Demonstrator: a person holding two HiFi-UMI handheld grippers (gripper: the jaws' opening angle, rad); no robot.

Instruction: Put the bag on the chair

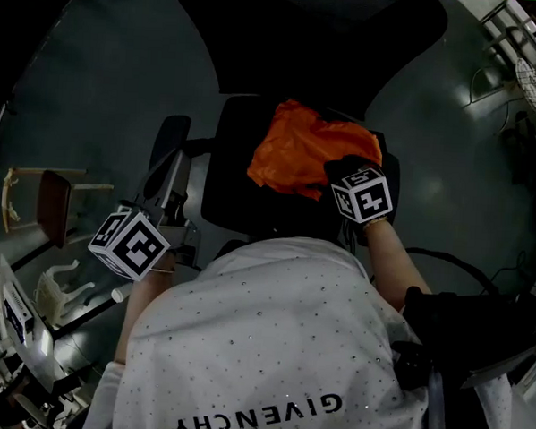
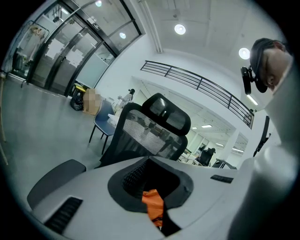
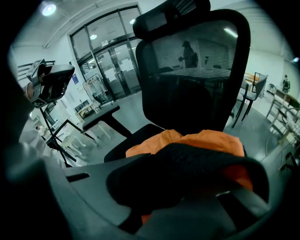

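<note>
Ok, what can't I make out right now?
Head view: the person's shirt covers the office chair seat's near edge.
Head view: right tongs and marker cube cover the orange bag's near corner.
Left gripper view: orange sliver between the left tongs; gripped or behind them, unclear.

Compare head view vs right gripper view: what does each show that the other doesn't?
Head view only: the person's white shirt, the left gripper off to the chair's left, and the right gripper's marker cube.
Right gripper view only: glass doors behind the chair, and the mesh backrest seen face-on.
Both: the orange bag lying on the chair seat, with the right gripper shut on its near edge.
</note>
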